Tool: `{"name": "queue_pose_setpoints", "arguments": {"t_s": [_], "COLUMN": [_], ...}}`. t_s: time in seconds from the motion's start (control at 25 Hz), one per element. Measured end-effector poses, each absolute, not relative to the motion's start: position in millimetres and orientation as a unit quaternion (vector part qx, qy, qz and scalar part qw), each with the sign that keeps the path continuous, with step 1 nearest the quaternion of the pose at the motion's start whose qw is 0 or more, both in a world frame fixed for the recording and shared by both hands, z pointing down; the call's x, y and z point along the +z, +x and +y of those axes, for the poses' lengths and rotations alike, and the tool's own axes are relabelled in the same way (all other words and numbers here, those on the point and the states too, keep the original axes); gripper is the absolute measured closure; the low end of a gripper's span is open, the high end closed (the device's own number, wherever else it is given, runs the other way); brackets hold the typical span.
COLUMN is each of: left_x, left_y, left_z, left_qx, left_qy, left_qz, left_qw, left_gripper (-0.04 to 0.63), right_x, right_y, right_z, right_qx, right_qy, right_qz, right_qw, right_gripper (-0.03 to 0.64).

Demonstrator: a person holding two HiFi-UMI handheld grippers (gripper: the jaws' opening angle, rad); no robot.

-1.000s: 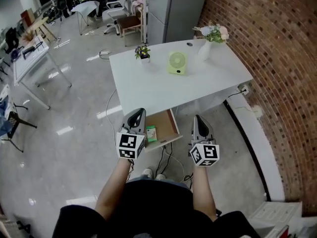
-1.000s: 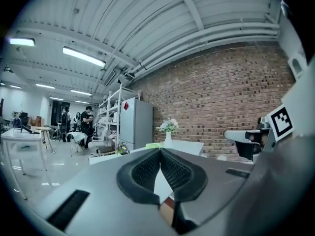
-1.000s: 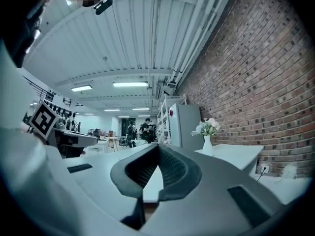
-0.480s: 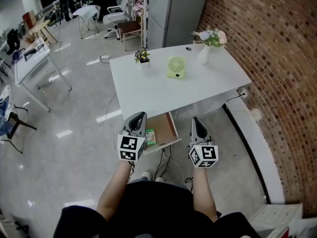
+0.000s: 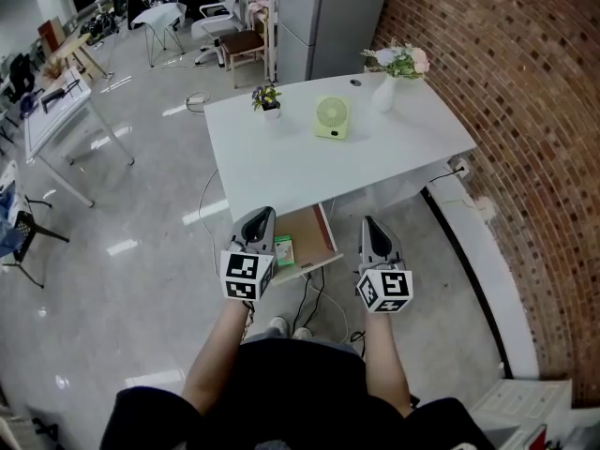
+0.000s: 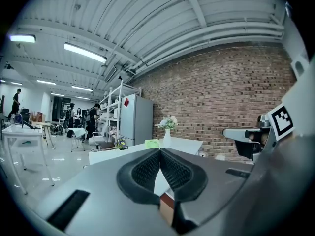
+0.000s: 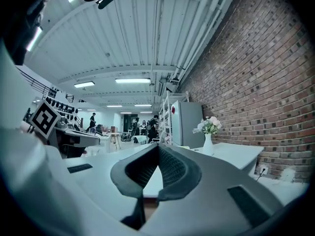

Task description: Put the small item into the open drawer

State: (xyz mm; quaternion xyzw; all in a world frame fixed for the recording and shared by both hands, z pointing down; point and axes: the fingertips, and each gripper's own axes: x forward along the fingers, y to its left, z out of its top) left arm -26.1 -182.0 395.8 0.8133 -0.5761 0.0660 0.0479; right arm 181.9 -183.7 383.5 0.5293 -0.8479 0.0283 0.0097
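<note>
A white table (image 5: 281, 162) stands by a red brick wall (image 5: 525, 111). Under its front edge a brown drawer (image 5: 316, 235) is pulled out and open. The small green item (image 5: 284, 250) lies inside the drawer, on its left side. The person holds both grippers low in front of the table. The left gripper (image 5: 261, 217) is just beside the green item, and its jaws are pressed together with nothing between them. The right gripper (image 5: 370, 224) is to the right of the drawer, over the floor (image 5: 131, 279). Its jaws are pressed together too and hold nothing. On the table stand a little plant pot (image 5: 268, 100), a green fan (image 5: 330, 118) and a white vase of flowers (image 5: 387, 81).
</note>
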Motion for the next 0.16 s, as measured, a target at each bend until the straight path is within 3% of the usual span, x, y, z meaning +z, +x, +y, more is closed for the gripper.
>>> {"name": "queue_pose_setpoints", "arguments": {"t_s": [0.16], "left_x": [397.4], "left_y": [-23.0], "left_z": [-182.9], "left_qx": [0.068], "left_qy": [0.814], "left_qz": [-0.574], "left_qw": [0.052], "left_gripper": [0.574], "right_x": [385.1], "right_y": [184.4], "right_z": [-185.6], "right_qx": [0.032], "right_qy": [0.53], "right_qz": [-0.848], "right_qw": [0.012], "right_gripper": [0.617]}}
